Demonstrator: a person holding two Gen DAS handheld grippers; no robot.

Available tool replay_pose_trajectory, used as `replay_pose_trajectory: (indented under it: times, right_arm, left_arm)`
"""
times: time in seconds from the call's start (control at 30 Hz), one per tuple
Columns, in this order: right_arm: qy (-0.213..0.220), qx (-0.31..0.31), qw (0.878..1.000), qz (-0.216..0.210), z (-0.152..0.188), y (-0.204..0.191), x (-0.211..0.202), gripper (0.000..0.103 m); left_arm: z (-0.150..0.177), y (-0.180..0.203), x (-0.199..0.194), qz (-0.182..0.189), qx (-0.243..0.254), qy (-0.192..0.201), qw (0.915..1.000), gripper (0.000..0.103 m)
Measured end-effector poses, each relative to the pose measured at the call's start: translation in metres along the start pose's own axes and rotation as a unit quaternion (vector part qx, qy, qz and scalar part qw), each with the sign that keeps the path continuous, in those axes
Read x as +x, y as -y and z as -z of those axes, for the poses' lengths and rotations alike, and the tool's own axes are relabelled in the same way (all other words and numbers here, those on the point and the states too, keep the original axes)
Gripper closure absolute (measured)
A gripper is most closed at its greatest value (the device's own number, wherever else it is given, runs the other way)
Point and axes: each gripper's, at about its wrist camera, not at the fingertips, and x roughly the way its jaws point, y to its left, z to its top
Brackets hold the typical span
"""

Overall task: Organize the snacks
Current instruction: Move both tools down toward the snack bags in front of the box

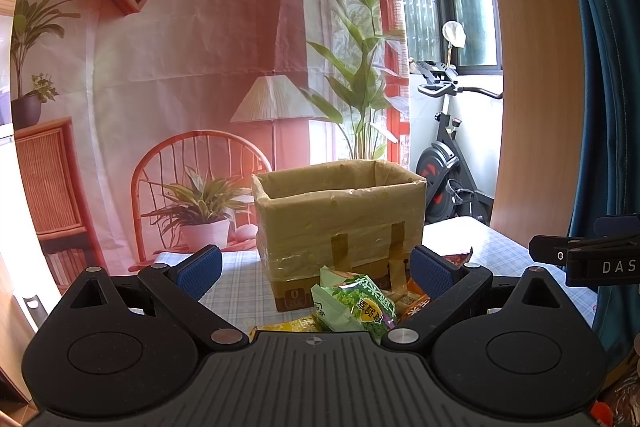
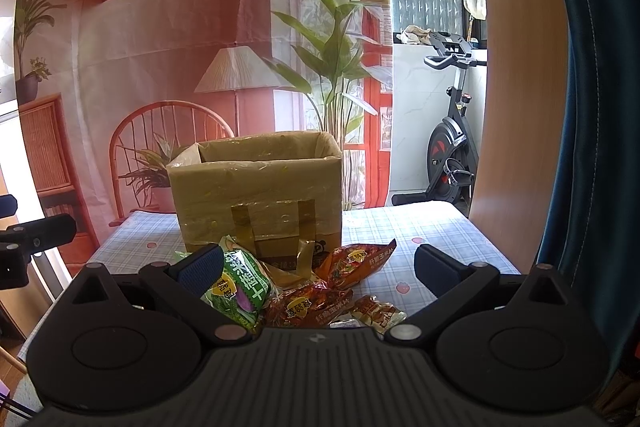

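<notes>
Right wrist view: worktop carries an open cardboard box at its middle, with the snack pile touching the box's near face, a green packet at the pile's left and red-orange packets to its right. Left claw and right claw both gape wide, empty, short of the pile. Looks like the pre-grasp step; next move calls for closing on one packet, then lifting over the box rim.
</notes>
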Motion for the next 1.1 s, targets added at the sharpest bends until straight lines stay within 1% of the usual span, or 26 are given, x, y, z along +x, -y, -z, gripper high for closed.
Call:
replay_pose_trajectory:
  times: [0.4, 0.5, 0.57, 0.63, 0.7, 0.8, 0.9, 1.0, 1.1]
  right_arm:
    - [-0.001, 0.002, 1.000, 0.001, 0.002, 0.000, 0.001, 0.000]
    - [0.005, 0.006, 1.000, 0.002, 0.004, 0.002, 0.003, 0.000]
    - [0.011, 0.002, 1.000, 0.004, 0.002, 0.006, 0.007, 0.000]
    - [0.019, -0.010, 1.000, 0.012, -0.001, 0.008, 0.014, 0.000]
    - [0.024, -0.014, 0.999, 0.019, -0.006, 0.011, 0.023, 0.000]
    - [0.029, -0.004, 0.999, 0.021, -0.014, 0.019, 0.042, 0.000]
    - [0.024, 0.009, 1.000, 0.017, -0.017, 0.027, 0.062, 0.000]
    - [0.018, 0.009, 1.000, 0.019, -0.019, 0.033, 0.082, 0.000]
    - [0.011, 0.005, 1.000, 0.012, -0.019, 0.035, 0.100, 0.000]
  left_arm:
    - [-0.001, -0.004, 0.005, -0.005, -0.002, -0.005, 1.0000, 0.002]
    - [0.000, -0.007, 0.012, -0.017, -0.003, -0.006, 0.9998, 0.002]
    - [-0.003, -0.007, 0.017, -0.034, 0.011, 0.001, 0.9993, 0.002]
    - [-0.009, -0.008, 0.025, -0.058, 0.029, 0.011, 0.9979, 0.002]
    - [-0.015, -0.012, 0.034, -0.069, 0.033, 0.015, 0.9970, 0.002]
    - [-0.022, -0.022, 0.052, -0.072, 0.018, 0.008, 0.9972, 0.002]
    - [-0.023, -0.031, 0.070, -0.067, 0.003, -0.003, 0.9978, 0.002]
    - [-0.020, -0.034, 0.087, -0.073, 0.009, -0.010, 0.9972, 0.002]
    - [-0.019, -0.039, 0.102, -0.075, 0.013, -0.018, 0.9969, 0.002]
